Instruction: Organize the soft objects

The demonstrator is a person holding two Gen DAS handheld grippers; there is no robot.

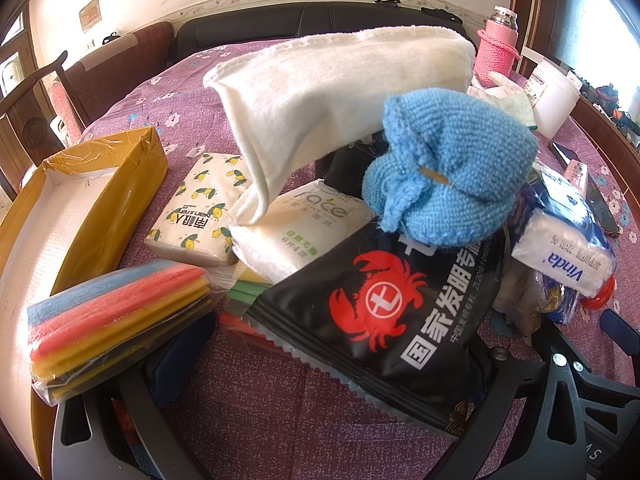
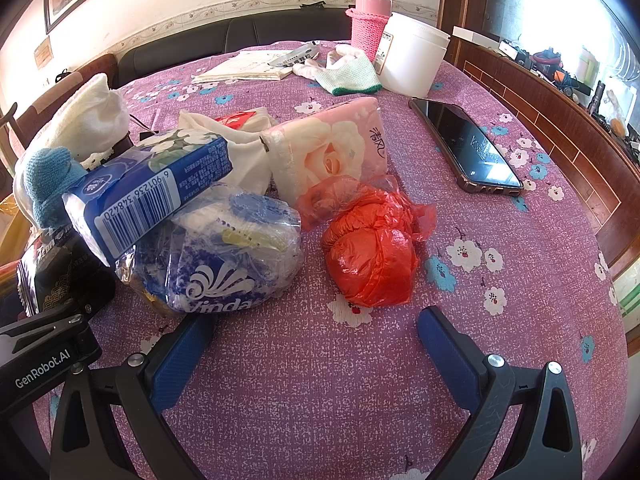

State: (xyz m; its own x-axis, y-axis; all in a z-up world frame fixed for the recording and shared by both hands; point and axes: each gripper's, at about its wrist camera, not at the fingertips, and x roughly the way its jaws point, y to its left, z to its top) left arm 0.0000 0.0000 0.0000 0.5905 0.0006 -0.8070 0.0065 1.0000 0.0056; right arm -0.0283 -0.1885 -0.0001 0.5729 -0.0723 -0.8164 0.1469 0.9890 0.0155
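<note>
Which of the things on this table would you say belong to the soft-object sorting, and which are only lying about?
Belonging to the job:
white towel
blue knitted cloth
lemon-print tissue pack
sponge pack
red plastic bag bundle
pink rose tissue pack
yellow box, probably the container

Lying about:
phone
pink flask
white tub
papers

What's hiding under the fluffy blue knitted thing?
The blue knitted thing sits on a black packet with a red crab. A white towel lies behind it. Whatever sits directly beneath its middle is covered, so it can't be seen.
</note>
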